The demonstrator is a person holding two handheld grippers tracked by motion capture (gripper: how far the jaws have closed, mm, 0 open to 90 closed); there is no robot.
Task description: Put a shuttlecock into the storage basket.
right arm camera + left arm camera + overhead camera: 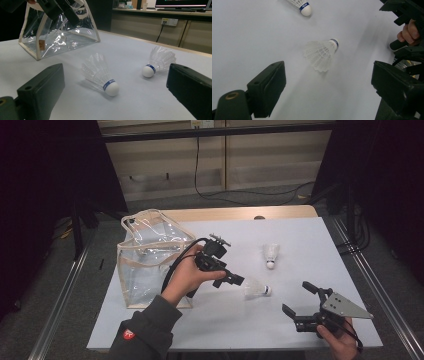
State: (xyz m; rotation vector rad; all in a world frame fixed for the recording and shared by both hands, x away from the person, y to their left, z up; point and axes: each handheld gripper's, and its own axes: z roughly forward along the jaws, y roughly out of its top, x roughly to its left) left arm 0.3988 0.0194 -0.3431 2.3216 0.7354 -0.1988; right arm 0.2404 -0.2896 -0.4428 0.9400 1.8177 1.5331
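Shuttlecock nearest the person lies on its side on the white tabletop, cork end toward the table's right edge, feather skirt toward the left gripper. That gripper, held in the person's left hand, points at the skirt from just beside it; in the left gripper view its two black jaws stand wide apart with nothing between them, and the shuttlecock lies free on the surface ahead of them. At the near right corner of the table, the right gripper rests low in the person's right hand, well apart from the shuttlecock, its jaws also spread wide and empty; a grey three-cornered plate sits on top of it. In the right gripper view the same shuttlecock lies between the lines of the two jaws but farther off, untouched.

Nothing lies between either gripper and the shuttlecock. A second shuttlecock rests farther back on the table, cork toward the person, apart from the first. To the left stands a clear plastic bag with cream edging and its mouth open upward, just behind the left hand.

Beyond the white top a strip of bare wood shows at the table's far edge. Grey floor surrounds the table, a black cable trails across it, and a pale panelled wall closes the back.
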